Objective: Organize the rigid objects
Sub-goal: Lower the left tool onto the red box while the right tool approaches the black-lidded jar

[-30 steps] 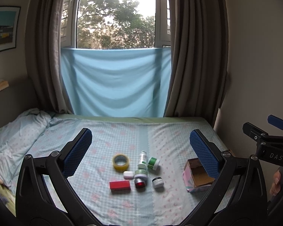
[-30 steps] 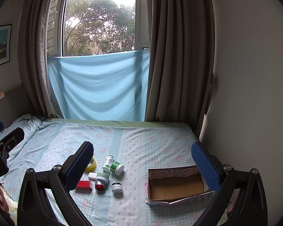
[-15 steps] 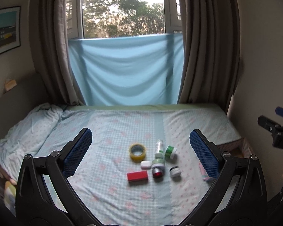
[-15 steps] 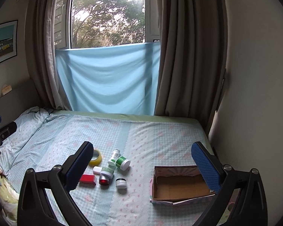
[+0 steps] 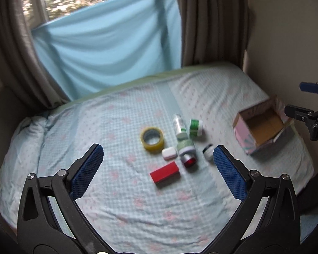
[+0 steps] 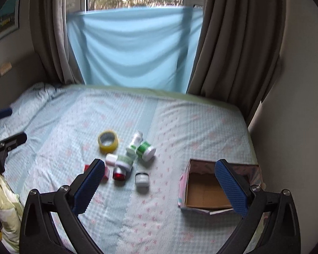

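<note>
Small objects lie clustered on the bed: a yellow tape roll (image 5: 152, 140) (image 6: 108, 141), a red box (image 5: 164, 174) (image 6: 105, 171), a small white case (image 5: 169, 153) (image 6: 111, 159), a red-capped jar (image 5: 187, 154) (image 6: 122, 166), a white bottle (image 5: 179, 126) (image 6: 135, 141), a green-labelled jar (image 5: 195, 127) (image 6: 145, 148) and a small dark-lidded jar (image 5: 208, 150) (image 6: 141, 178). An open cardboard box (image 5: 262, 127) (image 6: 207, 188) sits to their right. My left gripper (image 5: 156, 165) is open above the cluster. My right gripper (image 6: 159, 180) is open, above the jar and box.
The bed (image 5: 120, 127) has a light blue patterned sheet. A crumpled blanket (image 6: 34, 97) lies at the far left. Curtains and a blue cloth (image 6: 133, 46) hang behind. A wall (image 6: 296, 105) bounds the bed on the right.
Both grippers have risen and tilted downward toward the bed, so the objects appear nearer and larger. Both stay open. The objects have not moved.
</note>
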